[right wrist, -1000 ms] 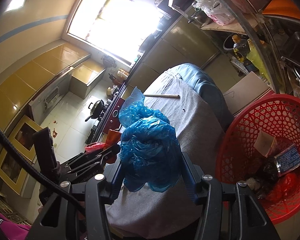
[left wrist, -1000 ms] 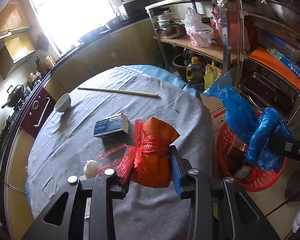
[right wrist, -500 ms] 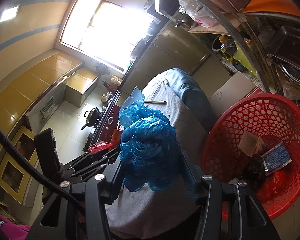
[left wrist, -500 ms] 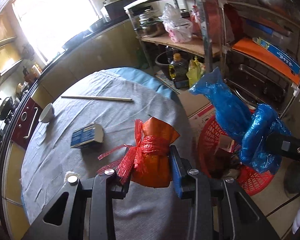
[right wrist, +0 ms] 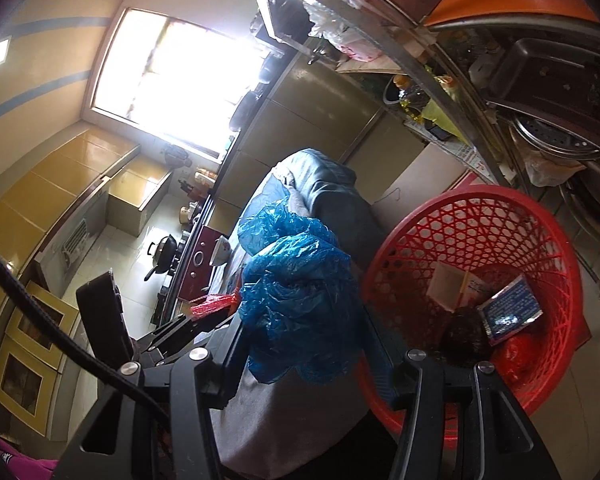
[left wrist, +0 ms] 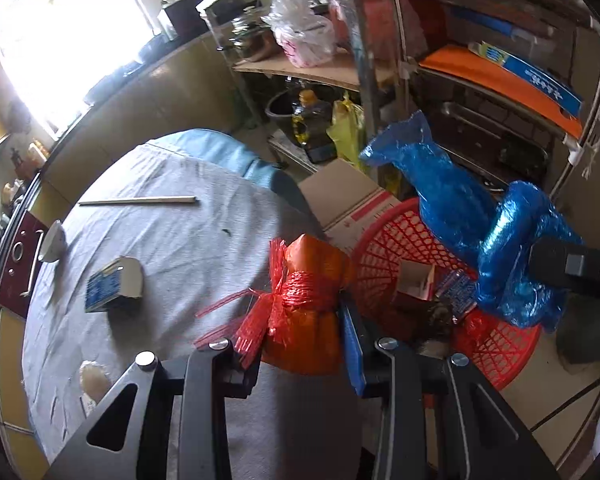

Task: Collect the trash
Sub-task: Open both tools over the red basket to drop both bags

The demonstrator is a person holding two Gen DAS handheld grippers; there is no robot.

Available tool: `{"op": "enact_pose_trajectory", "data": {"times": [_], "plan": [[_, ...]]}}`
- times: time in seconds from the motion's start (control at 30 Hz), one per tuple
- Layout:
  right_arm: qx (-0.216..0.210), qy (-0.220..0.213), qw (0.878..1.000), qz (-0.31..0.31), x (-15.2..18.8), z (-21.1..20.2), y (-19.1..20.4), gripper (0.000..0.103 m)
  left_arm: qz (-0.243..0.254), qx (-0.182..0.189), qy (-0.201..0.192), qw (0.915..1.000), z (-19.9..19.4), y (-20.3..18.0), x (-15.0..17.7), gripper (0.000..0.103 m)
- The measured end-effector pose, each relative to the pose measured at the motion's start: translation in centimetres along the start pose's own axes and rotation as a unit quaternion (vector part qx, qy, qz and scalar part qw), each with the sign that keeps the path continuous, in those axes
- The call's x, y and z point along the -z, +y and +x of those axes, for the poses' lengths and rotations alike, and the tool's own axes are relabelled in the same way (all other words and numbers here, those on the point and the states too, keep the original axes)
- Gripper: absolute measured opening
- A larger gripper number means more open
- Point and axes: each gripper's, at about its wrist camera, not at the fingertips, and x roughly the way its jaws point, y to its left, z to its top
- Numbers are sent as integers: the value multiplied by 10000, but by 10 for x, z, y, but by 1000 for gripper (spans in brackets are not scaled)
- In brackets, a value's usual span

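With the left hand-held gripper (left wrist: 300, 354) pinching the orange bag (left wrist: 306, 316) at lower centre and the right hand-held gripper (right wrist: 300, 352) pinching the blue bag (right wrist: 296, 304), both should clear the red basket (right wrist: 540, 240) rim at right before releasing.

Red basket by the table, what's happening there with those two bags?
A person is clearing trash with two handheld tools. The left tool grips an orange bag tied with red netting, at the table edge. The right tool holds a crumpled blue plastic bag beside the red basket, which already holds some rubbish.
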Motion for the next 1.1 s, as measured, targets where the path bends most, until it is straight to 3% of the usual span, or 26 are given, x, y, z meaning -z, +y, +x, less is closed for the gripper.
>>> {"op": "enact_pose_trajectory", "data": {"times": [0.2, 0.43, 0.47, 0.53, 0.57, 0.7, 1.1], "plan": [[260, -65, 9996, 111, -3, -6, -11, 57, 162, 441, 171, 9987, 14, -14, 1, 37], [749, -110, 9969, 225, -6, -6, -27, 60, 79, 1619, 272, 9864, 24, -19, 1, 38], [818, -103, 9962, 262, -7, -5, -29, 61, 77, 1752, 284, 9841, 25, -21, 0, 40], [974, -45, 9945, 393, -7, -4, -34, 64, 53, 1915, 313, 9810, 27, -22, 0, 62], [1023, -8, 9937, 465, -8, -3, -38, 65, 18, 1961, 271, 9802, 27, -21, 1, 64], [1143, 35, 9910, 699, -10, -4, -48, 66, -99, 2029, 280, 9787, 27, -13, 4, 65], [973, 92, 9938, 535, -5, 12, -27, 66, -597, 1301, 348, 9891, 0, 45, 54, 67]]}}
